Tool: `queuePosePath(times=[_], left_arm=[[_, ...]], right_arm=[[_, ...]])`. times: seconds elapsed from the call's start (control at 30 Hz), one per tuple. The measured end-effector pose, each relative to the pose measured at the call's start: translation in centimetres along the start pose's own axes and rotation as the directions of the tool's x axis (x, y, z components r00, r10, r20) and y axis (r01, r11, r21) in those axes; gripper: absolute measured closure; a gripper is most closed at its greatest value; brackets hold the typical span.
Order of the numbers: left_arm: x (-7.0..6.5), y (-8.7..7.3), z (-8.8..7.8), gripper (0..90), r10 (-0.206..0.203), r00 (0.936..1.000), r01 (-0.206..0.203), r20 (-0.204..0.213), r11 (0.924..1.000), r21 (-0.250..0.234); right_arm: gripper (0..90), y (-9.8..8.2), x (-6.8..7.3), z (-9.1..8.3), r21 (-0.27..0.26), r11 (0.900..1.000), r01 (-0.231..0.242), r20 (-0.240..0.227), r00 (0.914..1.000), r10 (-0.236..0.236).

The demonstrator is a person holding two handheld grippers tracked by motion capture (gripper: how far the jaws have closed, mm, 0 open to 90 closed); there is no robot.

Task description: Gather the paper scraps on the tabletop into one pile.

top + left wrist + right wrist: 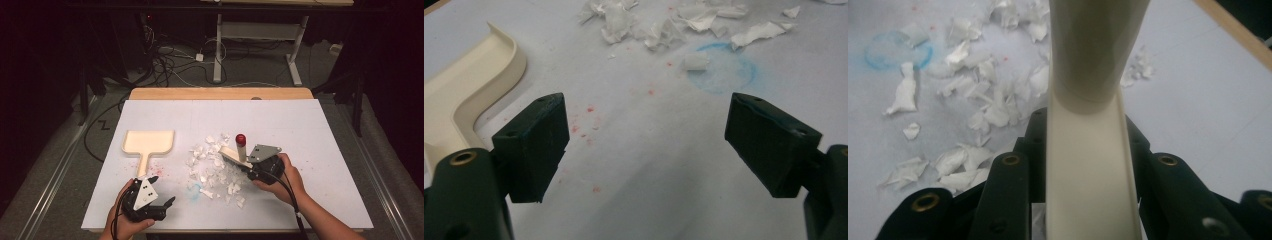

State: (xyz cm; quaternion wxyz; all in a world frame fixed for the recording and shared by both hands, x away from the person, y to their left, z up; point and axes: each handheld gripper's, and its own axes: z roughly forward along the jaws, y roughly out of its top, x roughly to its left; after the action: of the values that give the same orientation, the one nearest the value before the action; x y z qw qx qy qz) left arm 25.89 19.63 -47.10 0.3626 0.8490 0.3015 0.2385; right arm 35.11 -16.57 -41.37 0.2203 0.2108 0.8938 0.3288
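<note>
A scatter of torn white paper scraps point(215, 167) lies across the middle of a white table point(300, 130), spread loosely rather than gathered into a heap. Judging from this, the sweeping-up is at an early stage: the scraps are all still on the table and none sits in the dustpan.

At the right edge of the scatter, a small cream brush point(235, 154) with a red knob on its handle rests among the scraps. The right gripper point(252, 167) has its jaws clamped tight on the brush; in the right gripper view the cream body of the brush point(1090, 165) runs straight up between the two black jaws, with scraps point(983, 110) lying beyond it and to its left.

The cream dustpan point(148, 142) lies flat to the left of the scraps, apart from them, its handle pointing toward the person. It is empty. Faint red specks and a blue ring stain mark the table near it.

The left gripper point(160, 192) hovers at the near left, just past the end of the dustpan handle, its jaws spread wide with nothing between them. In the left gripper view the dustpan's corner point(479, 85) sits to the left of the open jaws.

Both hands come in from the near edge. The right hand point(285, 175) is angled inward toward the scraps; the left hand point(127, 210) is held low near the table's edge.
</note>
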Motion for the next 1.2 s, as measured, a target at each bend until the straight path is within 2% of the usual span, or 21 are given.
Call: queuePosePath(times=[0.03,0.2,0.33,0.37,0.4,0.43,0.47,0.5,0.53,0.57,0.67,0.7,0.73,0.77,0.8,0.87,1.0,1.13,1.2], left_arm=[[0.0,0.0,0.0,17.1,-0.001,1.0000,0.001,-0.004,1.0000,-0.001],[0.1,0.0,0.0,17.2,-0.009,0.9999,0.009,-0.007,0.9999,-0.004],[0.0,0.1,0.0,17.2,-0.007,1.0000,0.007,-0.006,1.0000,-0.002],[0.0,0.1,0.1,17.2,-0.005,1.0000,0.005,-0.006,1.0000,-0.002],[0.0,0.1,0.1,17.2,-0.005,1.0000,0.005,-0.005,1.0000,-0.002],[0.0,0.1,0.1,17.2,-0.005,1.0000,0.005,-0.003,1.0000,-0.002],[0.1,0.1,0.1,17.2,-0.006,1.0000,0.006,-0.004,1.0000,0.000],[0.1,0.1,0.1,17.2,-0.006,1.0000,0.006,-0.004,1.0000,0.000],[0.1,0.0,0.1,17.2,-0.007,1.0000,0.007,-0.002,1.0000,0.000],[0.1,0.0,0.1,17.2,-0.005,1.0000,0.005,0.000,1.0000,-0.001],[0.1,0.0,0.1,17.2,0.000,1.0000,0.000,0.003,1.0000,-0.003],[0.1,0.0,0.1,17.3,0.000,1.0000,0.000,0.003,1.0000,-0.003],[0.1,0.0,0.1,17.2,-0.002,1.0000,0.002,0.005,1.0000,-0.004],[0.1,0.0,0.1,17.2,-0.006,1.0000,0.006,0.006,1.0000,-0.006],[0.1,-0.1,0.1,17.3,-0.006,0.9999,0.006,0.009,1.0000,-0.005],[0.2,-0.1,0.2,17.2,-0.008,0.9999,0.008,0.010,1.0000,-0.004],[0.4,-0.1,0.2,17.3,-0.015,0.9998,0.015,0.013,0.9999,-0.008],[0.3,-0.1,0.3,17.3,-0.007,0.9998,0.007,0.016,1.0000,0.002],[0.2,-0.1,0.5,17.3,-0.004,0.9998,0.004,0.019,1.0000,0.008]], right_arm=[[67.8,0.0,0.0,0.0,0.000,1.000,0.000,0.000,1.0000,0.000],[67.8,0.7,-2.0,-1.3,-0.061,0.997,-0.042,0.025,0.9987,0.044],[67.8,1.3,-3.8,-1.2,-0.085,0.995,-0.061,0.065,0.9957,0.066],[67.8,1.3,-3.8,-1.2,-0.085,0.995,-0.061,0.065,0.9957,0.066],[67.8,1.6,-4.9,-0.6,-0.105,0.991,-0.085,0.069,0.9933,0.093],[67.8,1.6,-4.9,-0.6,-0.105,0.991,-0.085,0.069,0.9933,0.093],[67.8,2.0,-5.9,0.4,-0.103,0.991,-0.090,0.086,0.9913,0.099],[67.8,2.2,-6.3,1.1,-0.095,0.992,-0.082,0.105,0.9902,0.091],[67.8,2.2,-6.3,1.1,-0.095,0.992,-0.082,0.105,0.9902,0.091],[67.8,2.5,-7.1,2.6,-0.074,0.995,-0.069,0.124,0.9891,0.078],[67.8,3.1,-8.1,4.8,-0.058,0.996,-0.065,0.141,0.9873,0.073],[67.8,3.1,-8.1,4.8,-0.058,0.996,-0.065,0.141,0.9873,0.073],[67.8,3.5,-8.5,6.3,-0.060,0.997,-0.053,0.162,0.9847,0.062],[67.8,3.5,-8.5,6.3,-0.060,0.997,-0.053,0.162,0.9847,0.062],[67.8,3.8,-8.8,7.6,-0.057,0.996,-0.067,0.142,0.9871,0.074],[67.8,3.9,-8.9,8.1,-0.060,0.996,-0.069,0.146,0.9863,0.077],[67.8,4.7,-7.9,10.3,-0.024,0.998,-0.051,0.115,0.9920,0.053],[67.8,5.0,-6.9,10.7,-0.017,0.999,-0.030,0.090,0.9954,0.031],[67.7,5.2,-6.1,10.7,-0.012,1.000,-0.009,0.058,0.9983,0.009]])
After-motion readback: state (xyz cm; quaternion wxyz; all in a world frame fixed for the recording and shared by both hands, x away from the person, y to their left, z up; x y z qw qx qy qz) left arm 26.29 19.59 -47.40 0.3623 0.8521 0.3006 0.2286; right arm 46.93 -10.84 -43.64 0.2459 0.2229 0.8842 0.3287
